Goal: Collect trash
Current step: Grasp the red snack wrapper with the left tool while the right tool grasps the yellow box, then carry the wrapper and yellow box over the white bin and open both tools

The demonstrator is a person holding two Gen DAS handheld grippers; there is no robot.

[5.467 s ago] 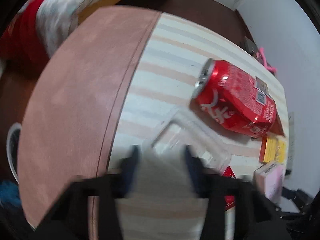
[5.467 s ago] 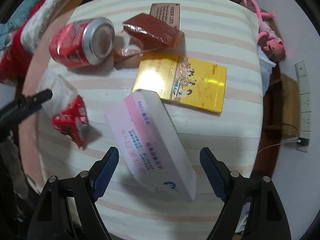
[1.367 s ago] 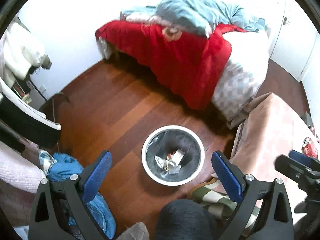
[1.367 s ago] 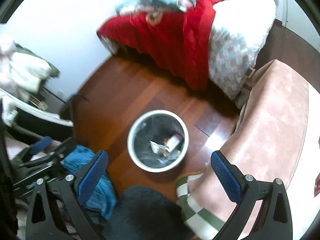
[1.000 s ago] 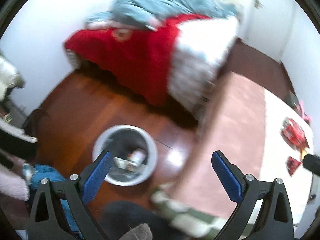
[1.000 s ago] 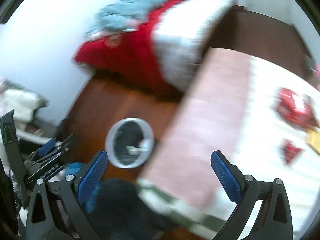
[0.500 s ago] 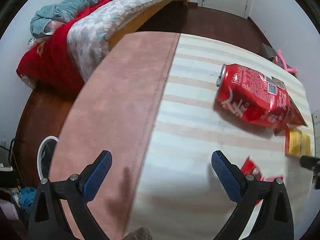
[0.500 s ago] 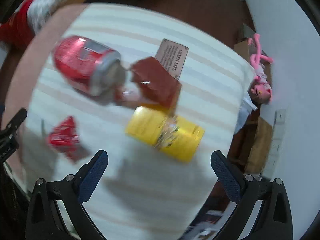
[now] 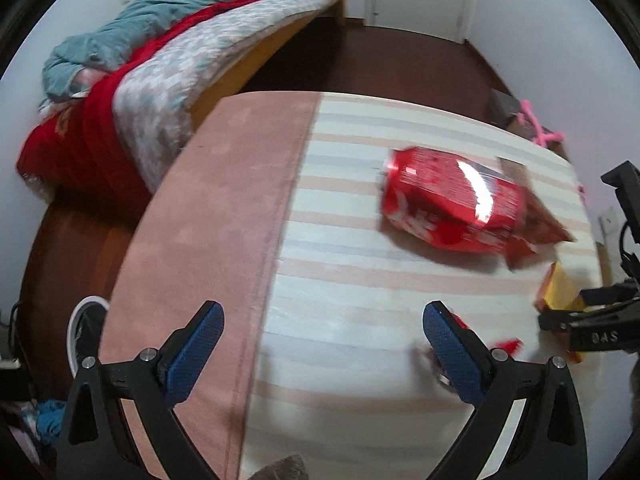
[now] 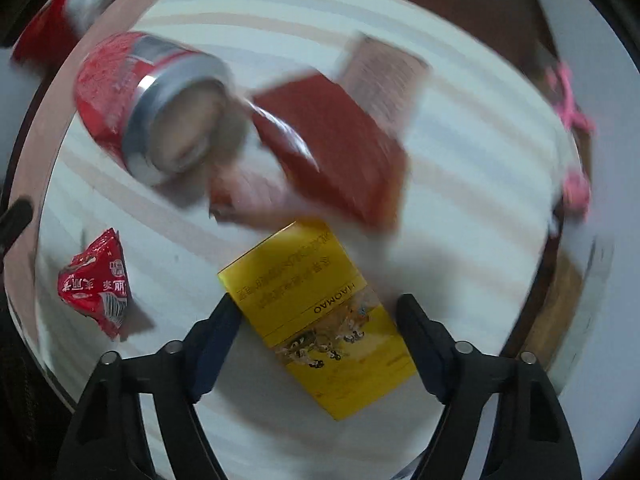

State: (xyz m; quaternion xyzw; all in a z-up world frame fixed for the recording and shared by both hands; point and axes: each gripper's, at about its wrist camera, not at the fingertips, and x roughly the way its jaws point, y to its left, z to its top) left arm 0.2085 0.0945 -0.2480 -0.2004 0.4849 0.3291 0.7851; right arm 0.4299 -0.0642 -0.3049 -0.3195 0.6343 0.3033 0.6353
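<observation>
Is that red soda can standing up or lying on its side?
Lying on its side. The red soda can rests lengthwise on the striped tablecloth, its silver end facing sideways toward the right-hand camera.

- My view takes in a bed [image 9: 168, 60] with a red blanket [image 9: 80, 148] and a rumpled teal duvet [image 9: 160, 12] at upper left.
- Dark wooden floor [image 9: 380, 60] beyond the striped tablecloth [image 9: 340, 280].
- A pink soft toy [image 10: 572, 120] off the table's far edge.

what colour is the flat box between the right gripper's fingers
Yellow, with dark lettering and a small picture; the flat box shows best in the right wrist view.
</observation>
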